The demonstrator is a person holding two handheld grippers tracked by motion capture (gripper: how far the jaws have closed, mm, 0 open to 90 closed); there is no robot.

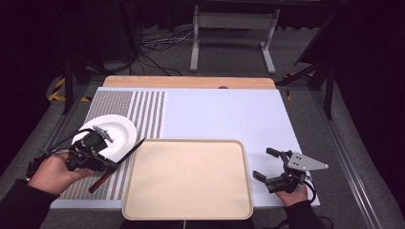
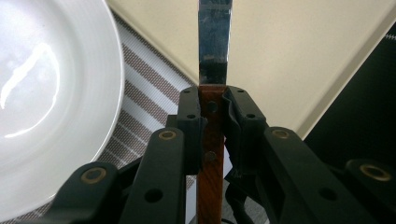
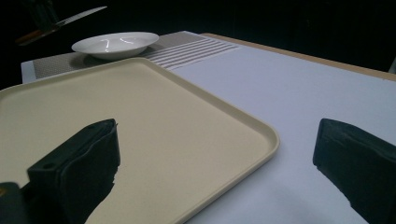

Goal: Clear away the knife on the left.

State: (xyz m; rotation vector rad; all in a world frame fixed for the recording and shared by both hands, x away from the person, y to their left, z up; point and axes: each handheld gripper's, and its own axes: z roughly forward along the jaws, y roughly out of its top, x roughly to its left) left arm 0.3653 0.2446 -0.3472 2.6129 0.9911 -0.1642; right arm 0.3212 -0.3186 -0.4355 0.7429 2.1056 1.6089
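My left gripper (image 1: 109, 164) is shut on a knife (image 1: 118, 164) by its brown wooden handle (image 2: 211, 154), and the steel blade (image 2: 214, 42) points toward the beige tray (image 1: 187, 177). The knife is held above the striped mat, beside a white plate (image 1: 117, 133) that lies at the left. My right gripper (image 1: 266, 164) stands open by the tray's right edge with nothing between its jaws. In the right gripper view the tray (image 3: 140, 121) lies under the left jaw, and the plate (image 3: 116, 44) and the knife (image 3: 60, 22) show far off.
A white board (image 1: 229, 114) covers the wooden table, with a striped placemat (image 1: 143, 107) on its left part. A metal stand (image 1: 233, 28) and cables lie on the floor beyond the table.
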